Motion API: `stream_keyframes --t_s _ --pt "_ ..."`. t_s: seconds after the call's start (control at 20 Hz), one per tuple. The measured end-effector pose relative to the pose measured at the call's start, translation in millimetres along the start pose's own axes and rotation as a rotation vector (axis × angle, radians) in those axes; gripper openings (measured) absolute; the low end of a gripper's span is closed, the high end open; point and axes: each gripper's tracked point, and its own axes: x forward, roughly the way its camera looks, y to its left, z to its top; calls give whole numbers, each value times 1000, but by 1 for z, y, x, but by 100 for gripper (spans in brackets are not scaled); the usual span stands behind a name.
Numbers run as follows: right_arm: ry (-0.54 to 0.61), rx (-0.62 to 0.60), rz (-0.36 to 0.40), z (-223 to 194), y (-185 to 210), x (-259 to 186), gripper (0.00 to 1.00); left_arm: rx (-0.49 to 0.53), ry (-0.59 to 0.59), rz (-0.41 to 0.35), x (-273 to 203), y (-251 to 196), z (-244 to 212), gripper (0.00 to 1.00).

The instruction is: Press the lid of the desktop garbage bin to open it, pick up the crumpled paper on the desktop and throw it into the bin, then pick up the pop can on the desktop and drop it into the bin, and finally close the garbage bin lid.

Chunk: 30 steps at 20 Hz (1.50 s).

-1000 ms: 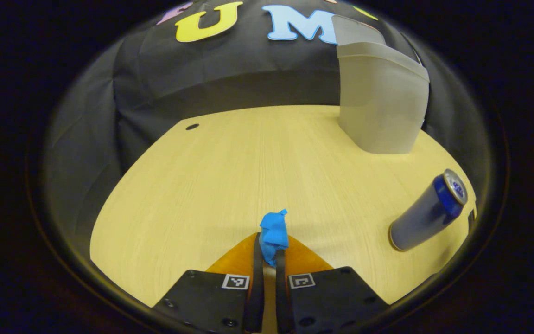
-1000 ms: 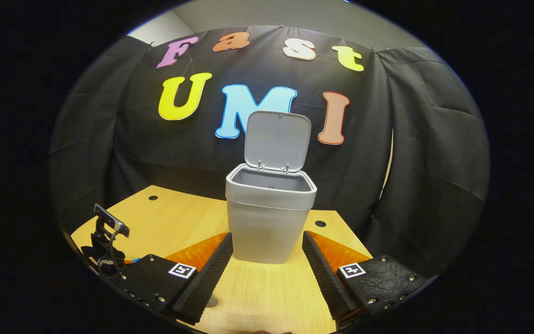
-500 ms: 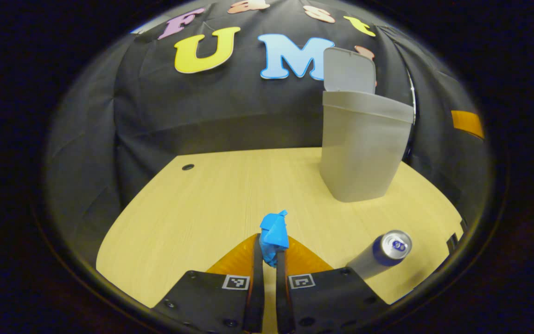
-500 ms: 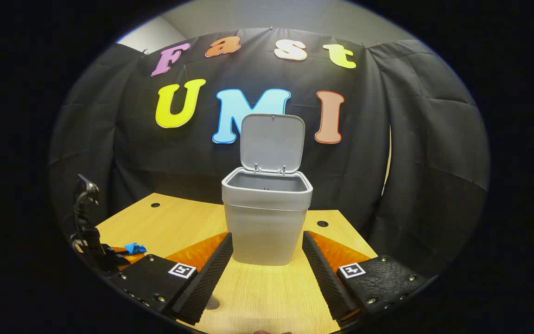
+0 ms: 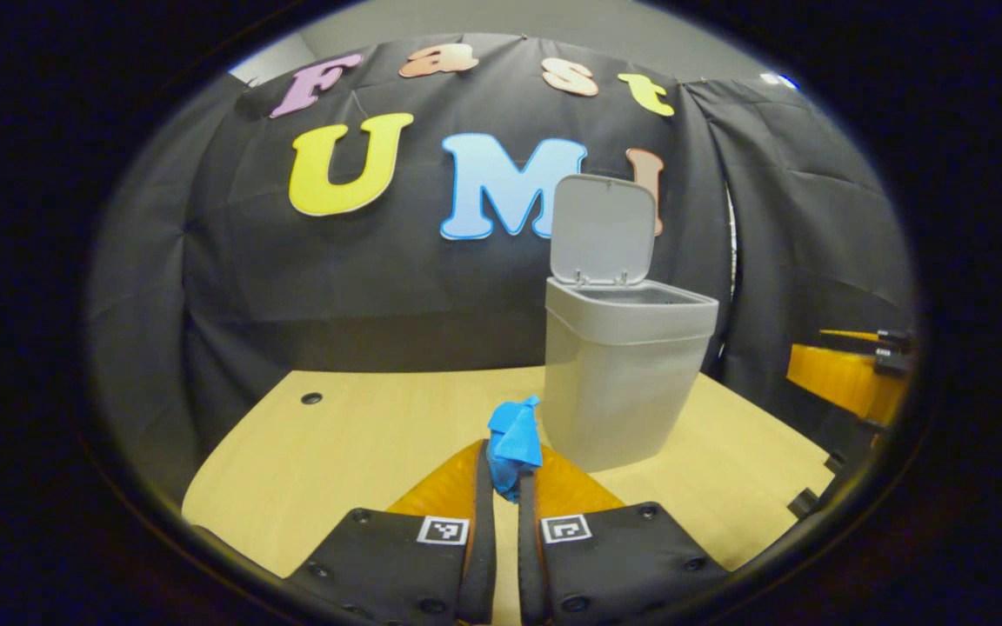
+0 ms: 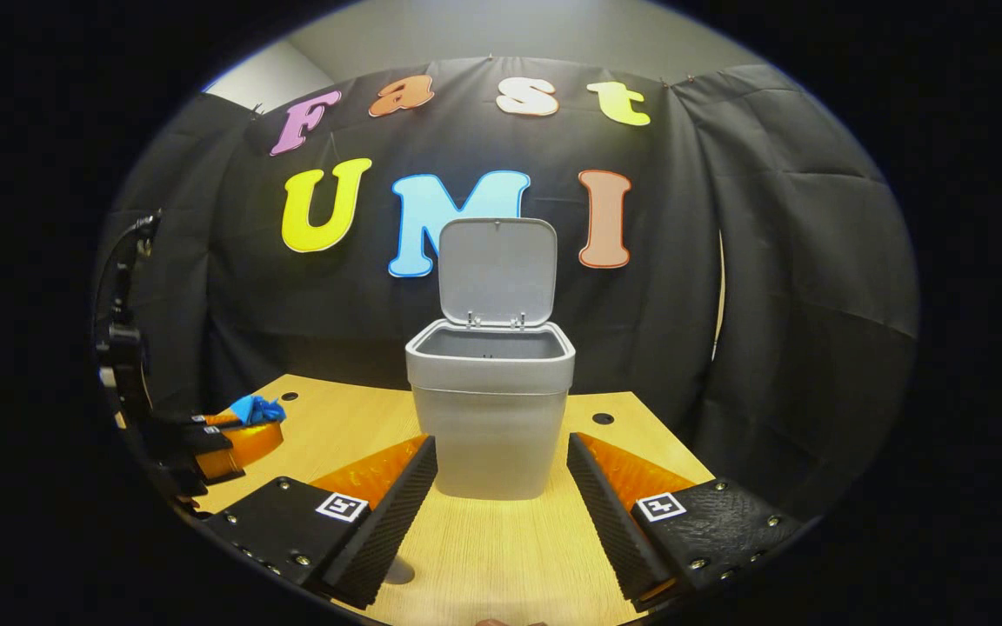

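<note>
Left gripper (image 5: 505,474) fingers pinched on crumpled blue paper (image 5: 514,442), clear of pale wooden desktop (image 5: 362,439); right gripper (image 6: 501,487) fingers spread wide, empty, facing lid-up grey plastic bin (image 6: 490,409).

A light wooden table (image 6: 501,556) with visible grain stands in a booth. Small dark round holes (image 6: 603,418) sit near its far corners. Black cloth (image 6: 797,287), creased and hung in panels, closes off the back and sides. A pale wall (image 6: 501,30) rises above it.
</note>
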Motion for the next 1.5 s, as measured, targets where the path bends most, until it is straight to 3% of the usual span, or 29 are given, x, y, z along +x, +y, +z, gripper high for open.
stream_keyframes --t_s 0.2,0.75,1.25,1.5 --pt "-10 54 -56 -2 -19 -2 96 -28 -58 -53 17 -21 34 16" --pt "20 21 -153 -6 -49 3 96 10 -172 -150 58 -78 105 18" --pt "51 6 -219 -7 -65 2 96 25 -163 -176 121 -114 113 22" --pt "56 17 -263 -6 -71 -5 96 37 -155 -185 148 -121 115 33"
